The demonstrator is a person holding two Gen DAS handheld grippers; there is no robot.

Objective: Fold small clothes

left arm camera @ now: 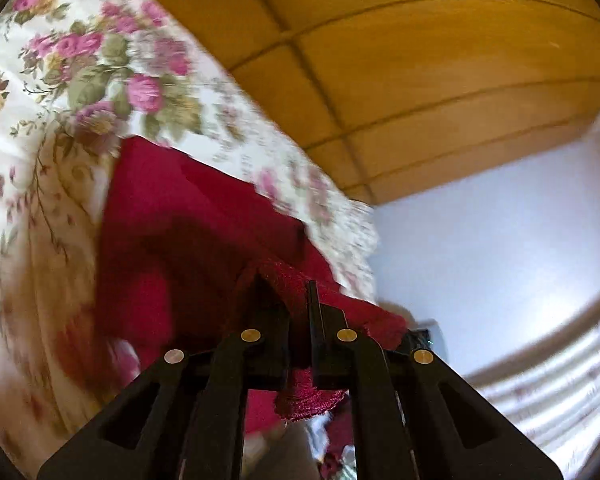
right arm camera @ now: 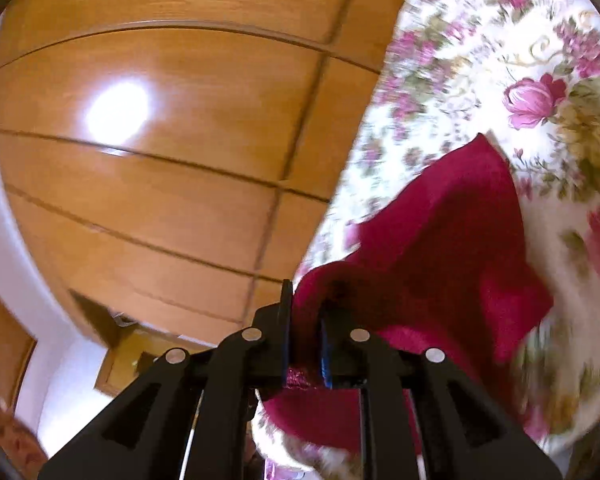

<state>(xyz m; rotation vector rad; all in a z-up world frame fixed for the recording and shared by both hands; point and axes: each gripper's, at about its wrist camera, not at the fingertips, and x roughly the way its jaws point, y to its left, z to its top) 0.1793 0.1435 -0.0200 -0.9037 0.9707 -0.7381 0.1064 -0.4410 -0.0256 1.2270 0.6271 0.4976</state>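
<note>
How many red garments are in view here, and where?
1. The red cloth lies on the floral bedspread, one edge shut in the left gripper, another in the right gripper. Others may be hidden.

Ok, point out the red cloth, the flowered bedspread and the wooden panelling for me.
red cloth [left arm camera: 172, 216], left wrist view, on its flat middle.
flowered bedspread [right arm camera: 500, 32], right wrist view, on a bare printed patch.
wooden panelling [right arm camera: 180, 184], right wrist view, on a middle panel.

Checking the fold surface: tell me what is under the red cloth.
Under the red cloth lies the floral bedspread, showing around its edges in both views. Both grippers pinch the cloth's knitted edge, so part hangs lifted. Whatever lies beneath its middle is covered.
</note>
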